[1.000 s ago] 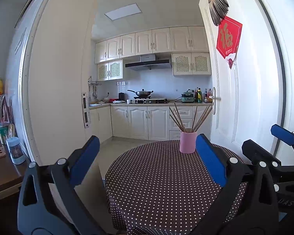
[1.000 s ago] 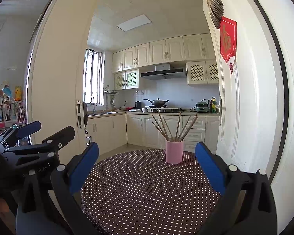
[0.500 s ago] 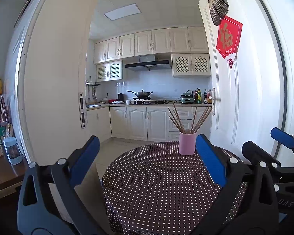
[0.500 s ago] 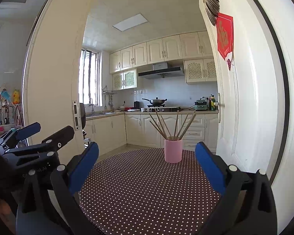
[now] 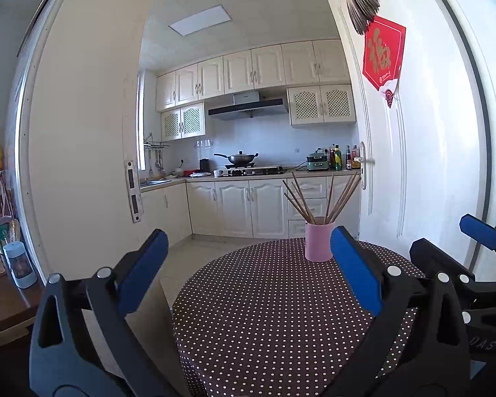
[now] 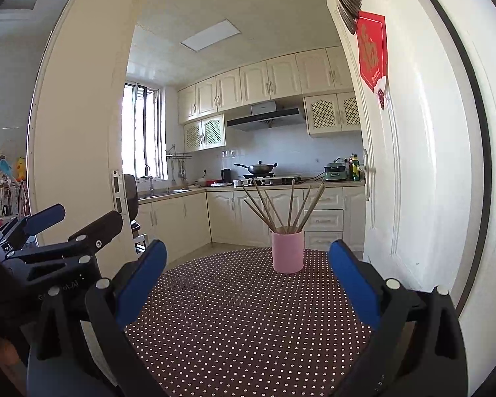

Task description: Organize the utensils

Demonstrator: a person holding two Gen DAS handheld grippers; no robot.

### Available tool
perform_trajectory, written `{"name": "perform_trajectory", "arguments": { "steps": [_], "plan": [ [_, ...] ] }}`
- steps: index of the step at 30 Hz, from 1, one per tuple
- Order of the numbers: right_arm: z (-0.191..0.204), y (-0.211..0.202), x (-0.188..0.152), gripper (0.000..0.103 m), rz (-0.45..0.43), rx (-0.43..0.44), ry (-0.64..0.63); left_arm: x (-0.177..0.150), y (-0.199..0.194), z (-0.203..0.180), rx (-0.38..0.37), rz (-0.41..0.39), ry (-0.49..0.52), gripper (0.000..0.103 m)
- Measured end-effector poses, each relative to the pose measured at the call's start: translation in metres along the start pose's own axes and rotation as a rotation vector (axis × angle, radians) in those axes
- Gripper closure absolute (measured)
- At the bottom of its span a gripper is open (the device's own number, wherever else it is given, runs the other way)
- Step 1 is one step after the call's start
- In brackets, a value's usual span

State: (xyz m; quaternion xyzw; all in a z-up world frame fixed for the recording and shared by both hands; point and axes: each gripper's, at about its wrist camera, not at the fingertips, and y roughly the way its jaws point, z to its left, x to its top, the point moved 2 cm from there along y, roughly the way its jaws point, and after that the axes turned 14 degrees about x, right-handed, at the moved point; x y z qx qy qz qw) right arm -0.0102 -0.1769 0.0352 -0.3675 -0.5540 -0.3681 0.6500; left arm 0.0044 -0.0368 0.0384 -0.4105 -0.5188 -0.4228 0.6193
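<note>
A pink cup (image 5: 318,243) (image 6: 287,251) stands upright at the far side of a round table with a brown polka-dot cloth (image 5: 274,311) (image 6: 244,317). Several wooden chopsticks (image 5: 314,198) (image 6: 281,208) fan out of it. My left gripper (image 5: 248,271) hovers over the table's near left part, open and empty. My right gripper (image 6: 248,274) hangs above the near edge, also open and empty, with the cup straight ahead between its blue pads. Each gripper shows at the side of the other's view: the right gripper (image 5: 453,251) and the left gripper (image 6: 72,221).
A white open door (image 5: 413,152) (image 6: 413,165) stands close on the right of the table, a white door frame (image 5: 82,152) on the left. Behind lies a kitchen with cabinets and a wok (image 5: 239,157). A wooden side table (image 5: 3,291) with a small bottle (image 5: 20,264) is at left.
Both grippers have drifted slightly leftward and forward, so the cup and table sit a little further right in the views. Both stay open and empty.
</note>
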Motion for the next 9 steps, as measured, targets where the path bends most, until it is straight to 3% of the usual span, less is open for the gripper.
{"name": "perform_trajectory", "arguments": {
  "steps": [9],
  "plan": [
    [-0.016, 0.028, -0.009, 0.008, 0.054, 0.007, 0.012, -0.009, 0.026, -0.008, -0.007, 0.053, 0.014, 0.006]
  ]
}}
